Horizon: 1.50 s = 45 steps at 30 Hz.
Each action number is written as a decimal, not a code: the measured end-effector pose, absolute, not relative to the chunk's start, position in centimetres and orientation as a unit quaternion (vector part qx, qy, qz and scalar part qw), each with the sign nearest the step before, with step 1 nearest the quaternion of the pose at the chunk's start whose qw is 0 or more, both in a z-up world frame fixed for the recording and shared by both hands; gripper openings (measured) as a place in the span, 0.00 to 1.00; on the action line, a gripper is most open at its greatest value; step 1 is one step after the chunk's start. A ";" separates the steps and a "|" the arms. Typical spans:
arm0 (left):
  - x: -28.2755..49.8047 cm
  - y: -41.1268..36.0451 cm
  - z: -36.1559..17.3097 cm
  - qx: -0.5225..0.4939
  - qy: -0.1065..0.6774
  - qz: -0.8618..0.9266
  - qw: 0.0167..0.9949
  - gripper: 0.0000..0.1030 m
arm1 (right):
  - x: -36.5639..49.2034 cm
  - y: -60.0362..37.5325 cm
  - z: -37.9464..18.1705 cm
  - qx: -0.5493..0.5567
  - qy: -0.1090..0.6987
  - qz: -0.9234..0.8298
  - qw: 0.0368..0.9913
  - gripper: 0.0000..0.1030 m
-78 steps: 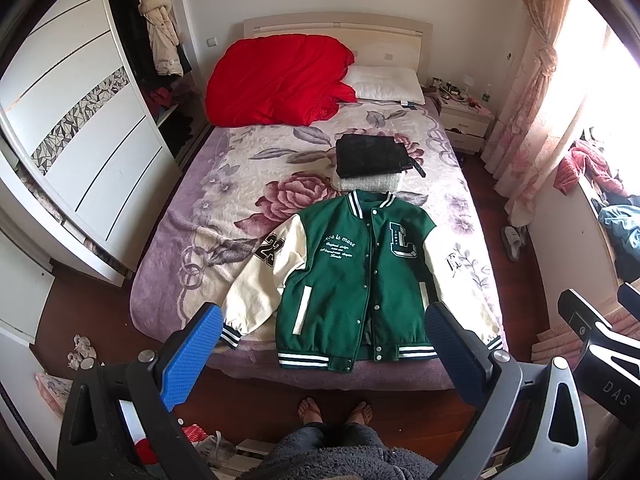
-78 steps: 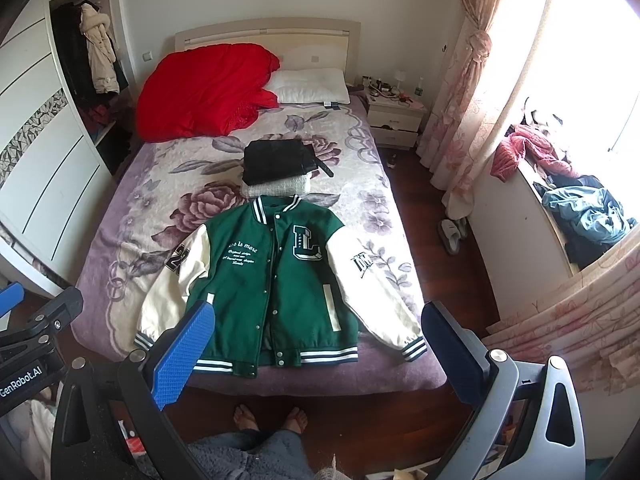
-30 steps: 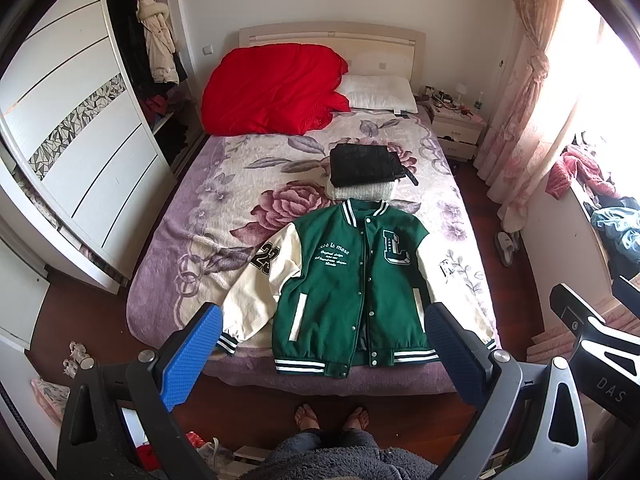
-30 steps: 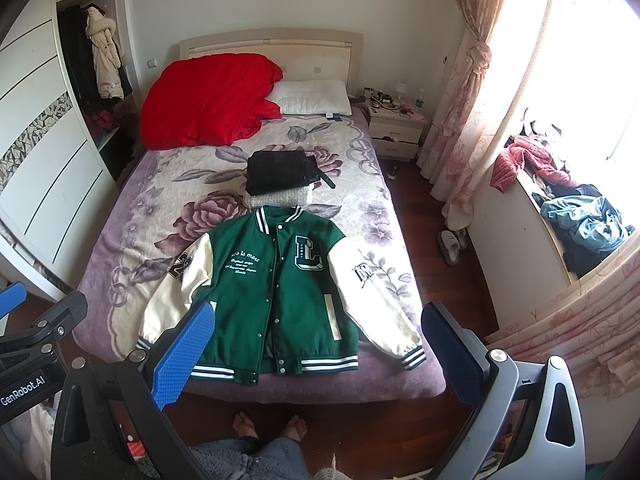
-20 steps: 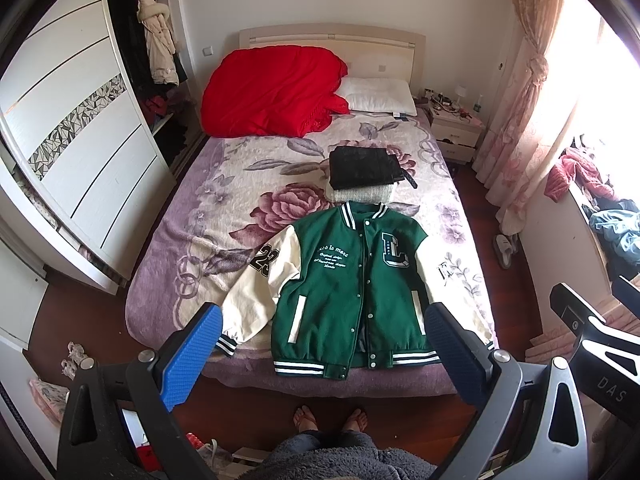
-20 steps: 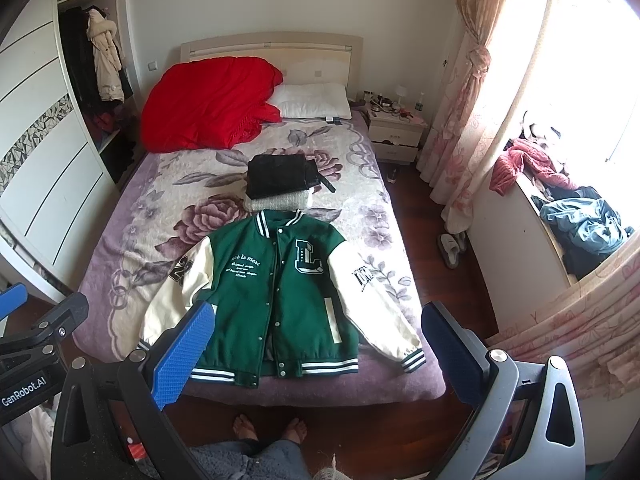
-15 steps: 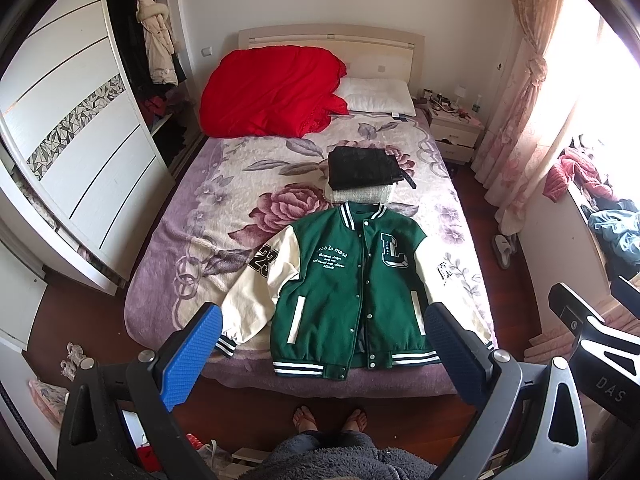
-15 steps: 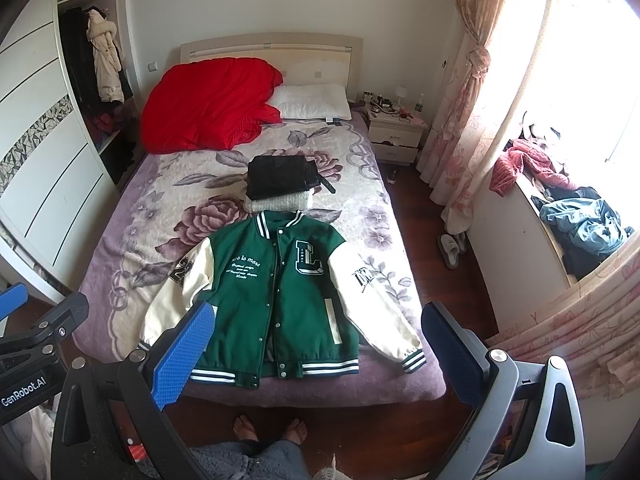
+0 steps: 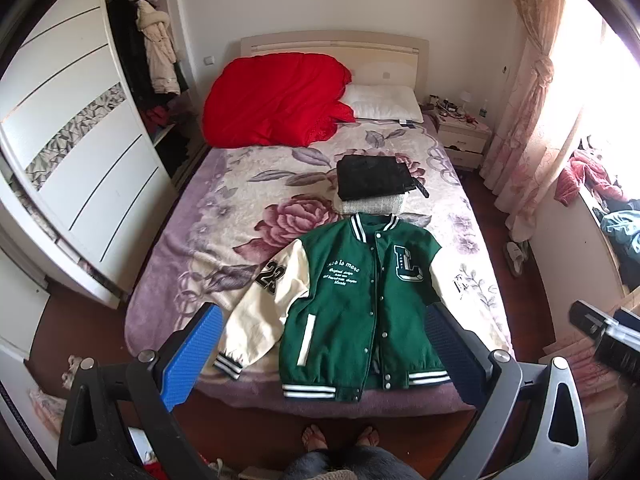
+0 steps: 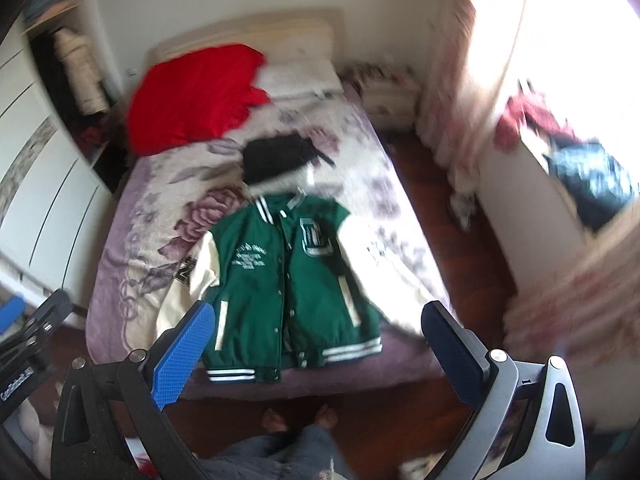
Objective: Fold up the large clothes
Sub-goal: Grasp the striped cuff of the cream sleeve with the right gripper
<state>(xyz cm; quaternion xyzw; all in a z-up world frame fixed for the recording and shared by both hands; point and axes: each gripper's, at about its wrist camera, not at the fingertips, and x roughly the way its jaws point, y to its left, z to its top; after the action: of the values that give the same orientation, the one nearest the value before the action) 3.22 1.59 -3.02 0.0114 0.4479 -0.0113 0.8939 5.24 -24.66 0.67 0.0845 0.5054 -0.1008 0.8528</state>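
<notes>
The green jacket (image 9: 360, 304) shows a big "L" and sleeve number "22".

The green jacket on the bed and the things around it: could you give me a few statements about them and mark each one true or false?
1. The green jacket lies spread out flat, front side up, near the foot of the bed. True.
2. The left gripper is clamped on a sleeve. False: its fingers stand wide apart and hold nothing.
3. A folded black garment lies on a grey one just beyond the jacket's collar. True.
4. The red quilt covers the jacket. False: it is heaped at the head of the bed, beside the pillow.
5. The right gripper is open. True.
</notes>
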 end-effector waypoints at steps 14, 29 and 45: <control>12.4 -5.4 -21.3 0.125 0.505 0.053 0.852 1.00 | 5.2 -52.7 -27.4 0.251 0.570 -0.334 0.707 0.74; 21.4 -14.6 -43.1 0.203 0.587 0.072 0.781 1.00 | 3.3 -68.6 -70.4 0.522 0.630 -0.277 0.504 0.84; 22.0 -24.2 -49.8 0.168 0.613 0.005 0.772 1.00 | 3.6 -73.1 -71.2 0.499 0.563 -0.297 0.588 0.65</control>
<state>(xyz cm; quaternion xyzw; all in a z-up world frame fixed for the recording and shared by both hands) 21.99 -24.24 -49.76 0.1675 0.6127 0.0052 0.7723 3.58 -73.09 -71.20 0.4990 0.5630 -0.2973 0.5879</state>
